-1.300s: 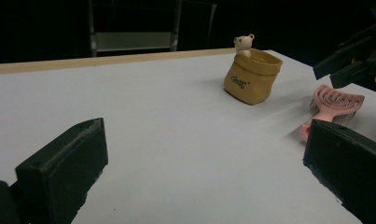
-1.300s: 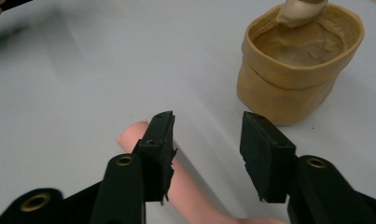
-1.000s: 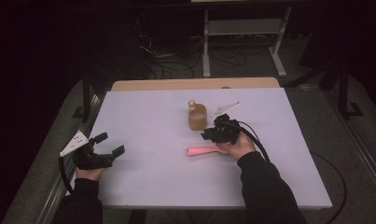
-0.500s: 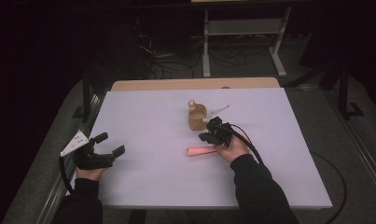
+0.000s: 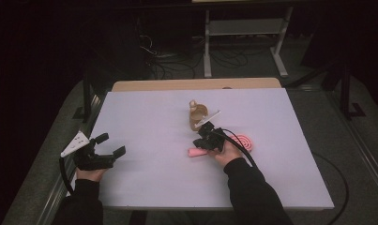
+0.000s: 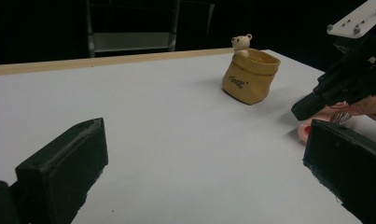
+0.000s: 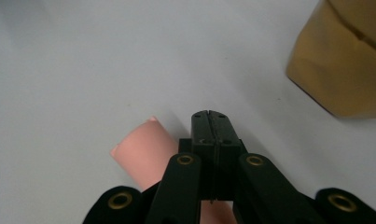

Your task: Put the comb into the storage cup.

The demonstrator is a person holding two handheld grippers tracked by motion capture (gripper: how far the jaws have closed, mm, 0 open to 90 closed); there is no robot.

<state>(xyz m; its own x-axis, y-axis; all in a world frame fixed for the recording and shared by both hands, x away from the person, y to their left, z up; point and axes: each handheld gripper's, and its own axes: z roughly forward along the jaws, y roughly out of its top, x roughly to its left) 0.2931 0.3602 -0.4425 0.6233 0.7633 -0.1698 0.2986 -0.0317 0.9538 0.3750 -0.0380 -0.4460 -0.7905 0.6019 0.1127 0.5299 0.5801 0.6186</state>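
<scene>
Work in hand: the right gripper [image 5: 204, 136] sits over the handle end of a pink lollipop-shaped toy [image 5: 245, 142] at centre frame of the high view; no lift is evident.

Right gripper state: in the right gripper view its jaws are pressed flat together with no gap, and nothing shows between them. They have just been closing. The pink handle [image 7: 143, 154] lies beneath and to the left of the closed tips, not clamped.

Left gripper state: the left gripper [image 5: 107, 145] rests at the lower left of the high view with jaws spread wide and nothing between them.

Location of toy: flat on the white table [image 5: 144, 117], its spiral disc to the right of the hand and its handle stub [image 5: 194, 152] to the left. In the left gripper view a pink edge [image 6: 307, 131] appears at right, under the other gripper.

Neighbouring item: a tan pouch with a small bear figure [image 5: 196, 116] stands just beyond the right gripper, apart from the toy.

Handling judgement: the toy looks light and soft, likely foam or rubber, somewhat yielding, not fragile. The rounded handle may roll away from the pads.

Recommended hold: across the handle, near the disc, jaws opened first and lowered astride it.

Risk: closed tips pressing down could push the handle sideways.
</scene>
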